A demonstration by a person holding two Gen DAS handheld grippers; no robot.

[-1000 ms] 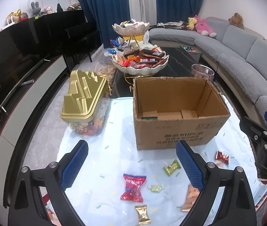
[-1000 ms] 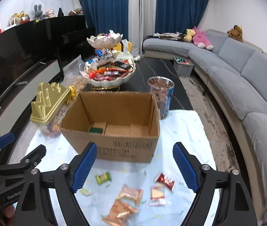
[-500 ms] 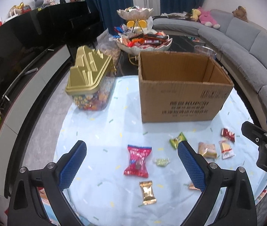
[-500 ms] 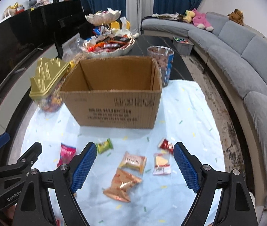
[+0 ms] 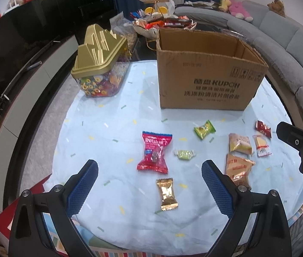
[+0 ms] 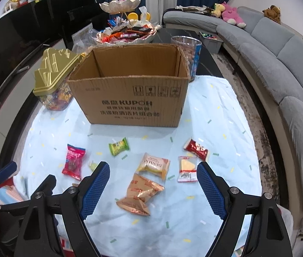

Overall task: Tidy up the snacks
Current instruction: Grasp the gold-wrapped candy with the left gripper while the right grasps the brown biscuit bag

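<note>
An open cardboard box (image 5: 211, 79) (image 6: 130, 98) stands on the light blue cloth (image 5: 113, 128). Loose snacks lie in front of it: a red packet (image 5: 154, 152) (image 6: 74, 159), a gold candy (image 5: 166, 193), a green packet (image 5: 204, 129) (image 6: 118, 146), a small pale green candy (image 5: 184, 154), orange packets (image 6: 140, 194), a yellow cake packet (image 6: 154, 165), a cheese wedge packet (image 6: 186, 168) and a dark red packet (image 6: 196, 148). My left gripper (image 5: 149, 186) is open above the gold candy. My right gripper (image 6: 153, 190) is open above the orange packets.
A gold-lidded candy jar (image 5: 100, 64) stands left of the box. Behind it are a tiered snack dish (image 6: 125, 34) and a clear tub (image 6: 191, 51). A grey sofa (image 6: 279, 64) curves along the right; a dark TV cabinet (image 5: 23, 53) runs on the left.
Both grippers have drawn back and lowered toward the cloth, so the box looks farther and more loose snacks come into view. Both stay open and empty.
</note>
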